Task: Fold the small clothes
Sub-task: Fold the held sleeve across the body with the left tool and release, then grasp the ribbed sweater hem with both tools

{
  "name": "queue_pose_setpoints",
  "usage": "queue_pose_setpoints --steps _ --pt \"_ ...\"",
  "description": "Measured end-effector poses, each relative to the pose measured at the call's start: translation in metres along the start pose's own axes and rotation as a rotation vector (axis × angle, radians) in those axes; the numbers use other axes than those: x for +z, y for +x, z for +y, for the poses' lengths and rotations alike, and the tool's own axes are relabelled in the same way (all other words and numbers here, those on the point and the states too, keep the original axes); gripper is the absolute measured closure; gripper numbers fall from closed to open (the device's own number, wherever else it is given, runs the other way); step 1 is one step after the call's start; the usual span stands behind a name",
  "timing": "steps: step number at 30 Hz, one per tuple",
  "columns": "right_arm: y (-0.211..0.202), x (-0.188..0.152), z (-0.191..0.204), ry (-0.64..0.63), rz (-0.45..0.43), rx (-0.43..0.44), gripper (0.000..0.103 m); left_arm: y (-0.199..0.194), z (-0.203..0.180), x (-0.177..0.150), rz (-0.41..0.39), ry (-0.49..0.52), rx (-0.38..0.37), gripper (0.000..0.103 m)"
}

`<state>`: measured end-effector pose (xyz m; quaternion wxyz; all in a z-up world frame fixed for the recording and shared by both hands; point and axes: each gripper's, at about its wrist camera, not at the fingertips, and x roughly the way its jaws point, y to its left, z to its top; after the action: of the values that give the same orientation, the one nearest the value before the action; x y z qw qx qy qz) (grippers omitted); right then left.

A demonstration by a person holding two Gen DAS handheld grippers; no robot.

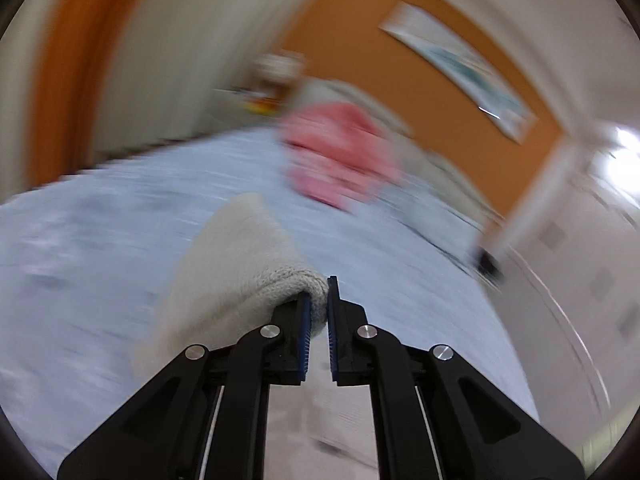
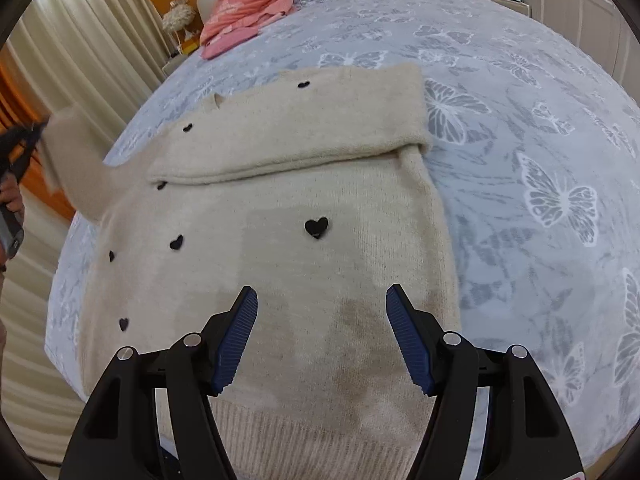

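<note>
A cream knit sweater [image 2: 280, 248] with small black hearts lies flat on the bed. One sleeve [image 2: 320, 132] is folded across its chest. My right gripper [image 2: 322, 300] is open and empty, hovering above the sweater's lower body. My left gripper [image 1: 318, 304] is shut on the cuff of the other sleeve [image 1: 236, 264] and holds it lifted off the bed. That lifted sleeve also shows blurred at the left edge of the right wrist view [image 2: 76, 160], with the left gripper [image 2: 18, 148] beside it.
The bed has a grey-blue butterfly bedspread [image 2: 520, 128]. A pile of pink clothes [image 2: 252, 4] lies near the headboard; it also shows blurred in the left wrist view [image 1: 340, 152]. Cream curtains [image 2: 80, 40] hang to the left. White cupboard doors [image 2: 580, 8] stand at the right.
</note>
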<state>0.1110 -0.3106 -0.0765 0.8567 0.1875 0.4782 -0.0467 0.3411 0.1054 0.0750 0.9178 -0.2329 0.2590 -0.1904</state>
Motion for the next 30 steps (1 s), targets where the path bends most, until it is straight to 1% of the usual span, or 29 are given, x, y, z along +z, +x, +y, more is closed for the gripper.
queue_pose_setpoints --steps 1,3,5,6,7,8,9,10,11,12,13,14,15,16,17,18,19,20,21,22,24,25,26,27,28,29,30 --pt "-0.002 0.001 -0.001 0.005 -0.007 0.001 0.037 0.008 -0.027 -0.019 0.041 0.032 -0.048 0.097" --pt "-0.005 0.002 -0.004 0.016 -0.017 0.001 0.037 0.031 -0.070 -0.063 0.138 0.073 -0.114 0.095" --pt "-0.006 0.005 -0.013 0.029 -0.023 0.000 0.034 0.066 -0.102 -0.131 0.288 0.079 -0.143 0.091" --pt "-0.004 0.007 -0.019 0.037 -0.018 -0.001 0.034 0.085 -0.107 -0.162 0.365 0.078 -0.110 0.090" --pt "-0.003 0.010 -0.022 0.044 -0.009 0.004 0.034 0.093 -0.108 -0.181 0.405 0.068 -0.082 0.088" --pt "0.000 0.014 -0.026 0.047 0.002 0.008 0.034 0.100 -0.106 -0.204 0.447 0.050 -0.046 0.078" --pt "0.001 0.020 -0.028 0.042 0.003 0.009 0.034 0.103 -0.101 -0.213 0.465 0.033 -0.017 0.068" --pt "0.002 0.024 -0.028 0.037 0.002 0.011 0.034 0.099 -0.092 -0.220 0.464 -0.013 0.003 0.066" --pt "0.004 0.034 -0.028 0.026 -0.003 0.029 0.033 0.092 -0.085 -0.221 0.445 -0.059 -0.003 0.057" --pt "0.006 0.040 -0.027 0.023 -0.003 0.044 0.027 0.081 -0.078 -0.220 0.418 -0.104 -0.009 0.043" --pt "0.013 0.051 -0.025 0.023 0.005 0.077 0.022 0.070 -0.064 -0.208 0.365 -0.165 -0.010 0.036" --pt "0.023 0.065 -0.021 0.022 0.020 0.122 0.022 0.061 -0.053 -0.200 0.321 -0.203 -0.004 0.027" --pt "0.035 0.078 -0.016 0.021 0.029 0.164 0.022 0.053 -0.038 -0.190 0.280 -0.235 0.004 0.025" --pt "0.046 0.089 -0.012 0.019 0.035 0.185 0.022 0.048 -0.021 -0.175 0.243 -0.265 0.031 0.024" --pt "0.059 0.101 -0.007 0.021 0.034 0.180 0.022 0.048 -0.007 -0.164 0.229 -0.284 0.067 0.023" --pt "0.065 0.108 -0.006 0.028 0.029 0.167 0.022 0.049 0.001 -0.155 0.227 -0.292 0.096 0.023" --pt "0.077 0.120 -0.008 0.060 0.020 0.142 0.022 0.053 0.019 -0.145 0.225 -0.312 0.146 0.023" --pt "0.085 0.128 -0.010 0.098 0.020 0.132 0.022 0.055 0.034 -0.137 0.214 -0.345 0.173 0.023" --pt "0.096 0.136 -0.016 0.155 0.026 0.125 0.022 0.056 0.044 -0.132 0.208 -0.373 0.185 0.023" --pt "0.105 0.139 -0.020 0.193 0.040 0.115 0.022 0.058 0.059 -0.129 0.206 -0.424 0.212 0.023" --pt "0.121 0.140 -0.025 0.254 0.075 0.096 0.022 0.067 0.084 -0.131 0.223 -0.544 0.238 0.023" --pt "0.126 0.138 -0.024 0.265 0.078 0.095 0.024 0.064 0.093 -0.132 0.226 -0.582 0.240 0.024" --pt "0.127 0.138 -0.020 0.252 0.072 0.085 0.029 0.067 0.100 -0.135 0.222 -0.627 0.228 0.034" --pt "0.128 0.141 -0.010 0.203 0.080 0.082 0.061 0.069 0.105 -0.137 0.220 -0.652 0.225 0.054" --pt "0.128 0.145 -0.002 0.174 0.102 0.100 0.090 0.070 0.104 -0.139 0.215 -0.659 0.217 0.065" --pt "0.120 0.153 0.007 0.151 0.086 0.134 0.092 0.071 0.103 -0.137 0.206 -0.655 0.205 0.083" --pt "0.104 0.163 0.017 0.106 0.030 0.157 0.093 0.069 0.102 -0.133 0.195 -0.651 0.198 0.085"
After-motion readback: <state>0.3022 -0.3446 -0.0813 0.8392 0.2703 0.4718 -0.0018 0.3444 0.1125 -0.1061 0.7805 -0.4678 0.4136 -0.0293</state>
